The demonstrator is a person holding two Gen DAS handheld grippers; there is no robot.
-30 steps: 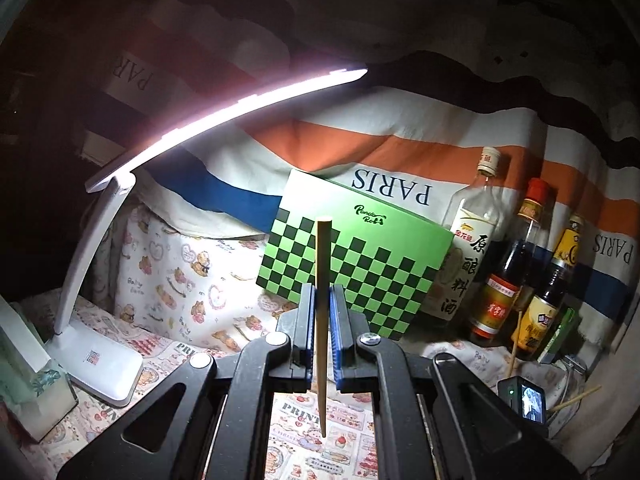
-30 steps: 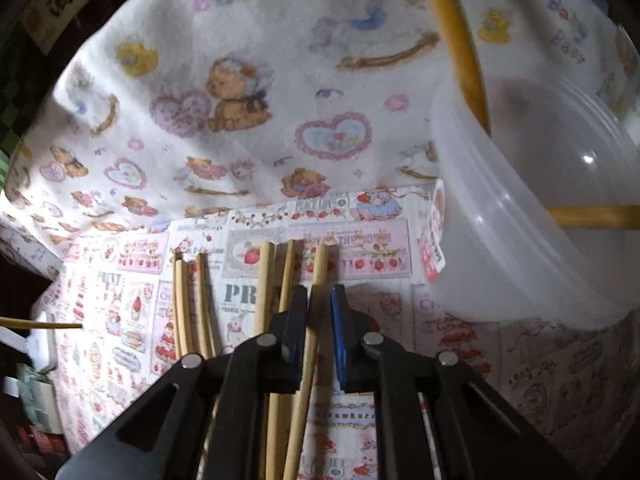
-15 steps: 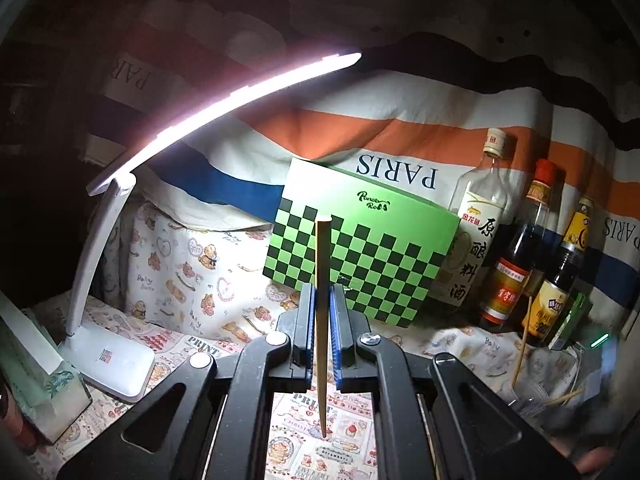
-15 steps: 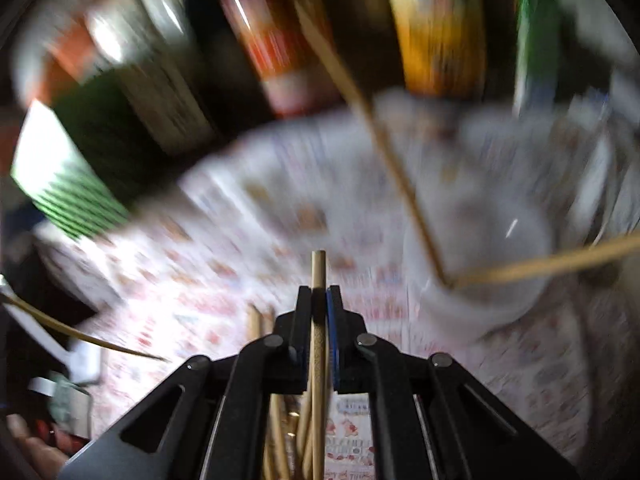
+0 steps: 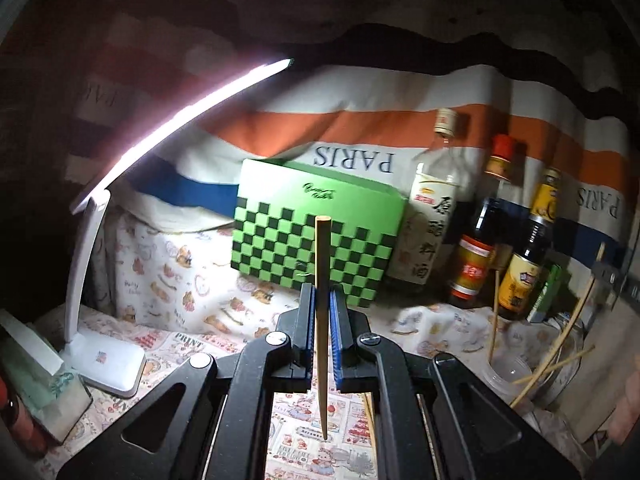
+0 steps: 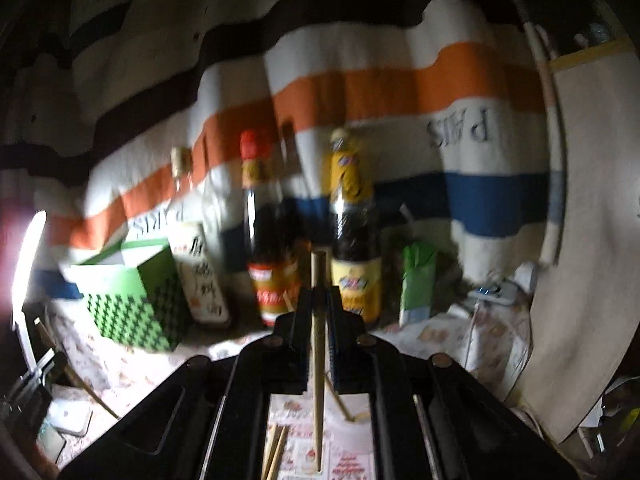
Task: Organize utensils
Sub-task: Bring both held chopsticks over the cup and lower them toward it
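A chopstick [image 5: 321,320] stood upright, pinched in the left gripper [image 5: 321,332], thick end up, thin tip hanging below the pads. It looked light, stiff and smooth, apt to swivel, so the mid-length hold seemed sound. The right gripper [image 6: 319,332] was clamped on a second chopstick [image 6: 318,360] the same way, having just closed on it. More loose chopsticks [image 6: 274,452] lay on the patterned cloth [image 5: 192,344] beneath. Both grippers pointed nearly level toward the sauce bottles [image 5: 476,252] and green box [image 5: 316,236]; a clear cup [image 5: 508,376] with chopsticks in it sat right of the left gripper.
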